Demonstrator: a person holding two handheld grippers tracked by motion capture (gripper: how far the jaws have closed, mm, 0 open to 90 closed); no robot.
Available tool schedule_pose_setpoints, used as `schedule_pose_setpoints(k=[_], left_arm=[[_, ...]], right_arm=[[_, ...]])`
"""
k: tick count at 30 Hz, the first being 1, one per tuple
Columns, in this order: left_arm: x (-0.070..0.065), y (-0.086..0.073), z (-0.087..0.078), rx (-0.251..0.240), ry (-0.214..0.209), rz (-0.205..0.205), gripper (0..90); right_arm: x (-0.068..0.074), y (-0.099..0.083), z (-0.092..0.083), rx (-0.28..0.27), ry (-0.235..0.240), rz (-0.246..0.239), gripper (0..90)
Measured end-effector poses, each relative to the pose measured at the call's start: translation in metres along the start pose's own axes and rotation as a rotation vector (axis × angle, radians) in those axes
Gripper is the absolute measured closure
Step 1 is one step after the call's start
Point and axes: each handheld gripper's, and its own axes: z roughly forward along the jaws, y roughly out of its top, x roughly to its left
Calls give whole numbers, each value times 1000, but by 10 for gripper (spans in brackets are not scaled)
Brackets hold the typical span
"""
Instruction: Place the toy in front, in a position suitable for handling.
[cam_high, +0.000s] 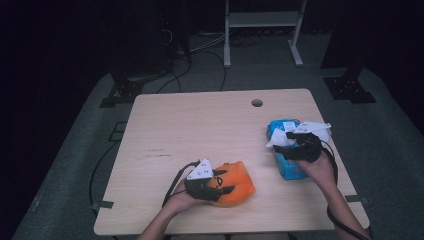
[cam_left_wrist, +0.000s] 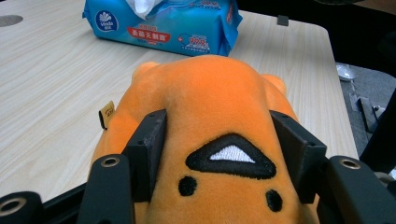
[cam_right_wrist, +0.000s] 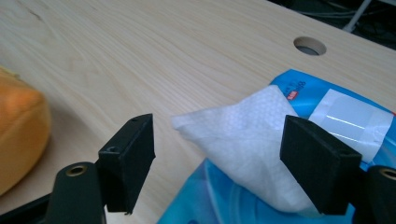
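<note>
An orange plush toy (cam_high: 242, 187) with a black-and-white stitched face lies near the table's front edge. My left gripper (cam_high: 225, 182) is shut on it; in the left gripper view the pads (cam_left_wrist: 149, 149) press into the plush toy (cam_left_wrist: 210, 102) from both sides. To the right lies a blue pack of wet wipes (cam_high: 290, 169) with a white wipe (cam_high: 315, 129) pulled up out of its top. My right gripper (cam_high: 286, 142) hovers over the pack. In the right gripper view its jaws stand open on either side of the wipe (cam_right_wrist: 243, 135), not touching it.
The light wooden table (cam_high: 200, 130) has a round cable hole (cam_high: 257, 103) near its far edge. The wipes pack (cam_left_wrist: 187, 28) lies just beyond the plush toy. Dark floor, cables and a white frame stand behind the table.
</note>
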Motion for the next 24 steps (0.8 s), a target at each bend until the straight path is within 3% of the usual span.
schedule_pose_setpoints(k=[3,9,24], left_arm=[[0,0,0,0,0,1,416],[0,0,0,0,-2,1,413],[1,-1,0,-2,-3,5,406]], right_arm=[[-4,0,6,8,-11,6,283],[-7,-1,14,35,-41,20,451],[-11,-6,11,51,-107,36,779]])
